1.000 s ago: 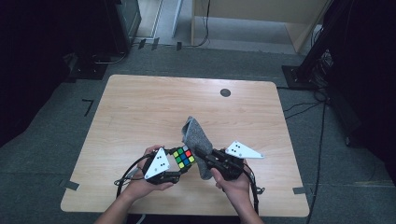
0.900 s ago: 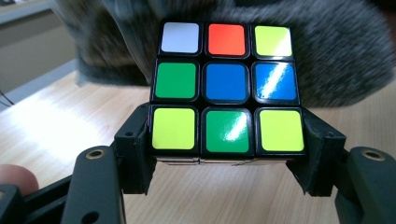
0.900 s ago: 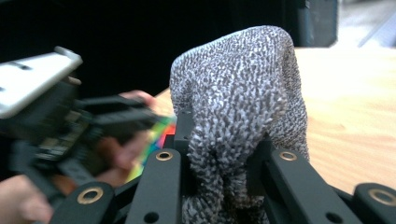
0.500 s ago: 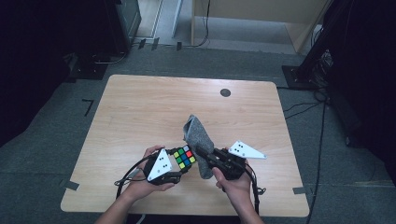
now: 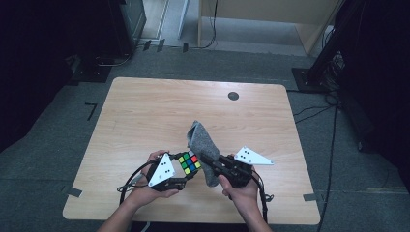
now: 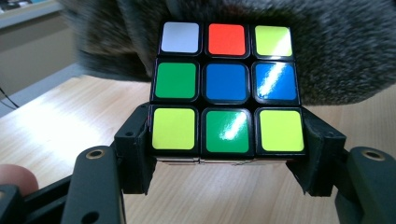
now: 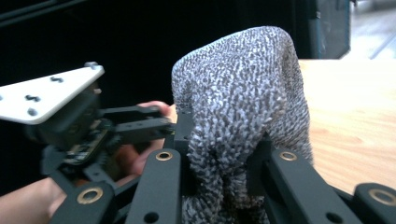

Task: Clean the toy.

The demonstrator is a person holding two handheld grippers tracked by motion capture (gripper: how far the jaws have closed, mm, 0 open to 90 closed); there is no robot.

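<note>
L gripper [image 5: 186, 175] jaws clamp cube [image 6: 226, 88] by its lower edge, face exposed; R gripper [image 5: 209, 162] jaws pinch grey cloth [image 7: 243, 126] at cube's 3 o'clock, prob. for wiping.

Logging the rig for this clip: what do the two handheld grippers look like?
Both are black. The left gripper and right gripper each carry a pale three-cornered plate with small dark holes. Brass-coloured rivets dot the jaw links, black cables trail towards the person, and the forearms are bare.

I can read no text, label, brand or number anywhere, not on the scrambled colour-tiled puzzle cube [image 6: 226, 88] clamped between my left fingers.
</note>
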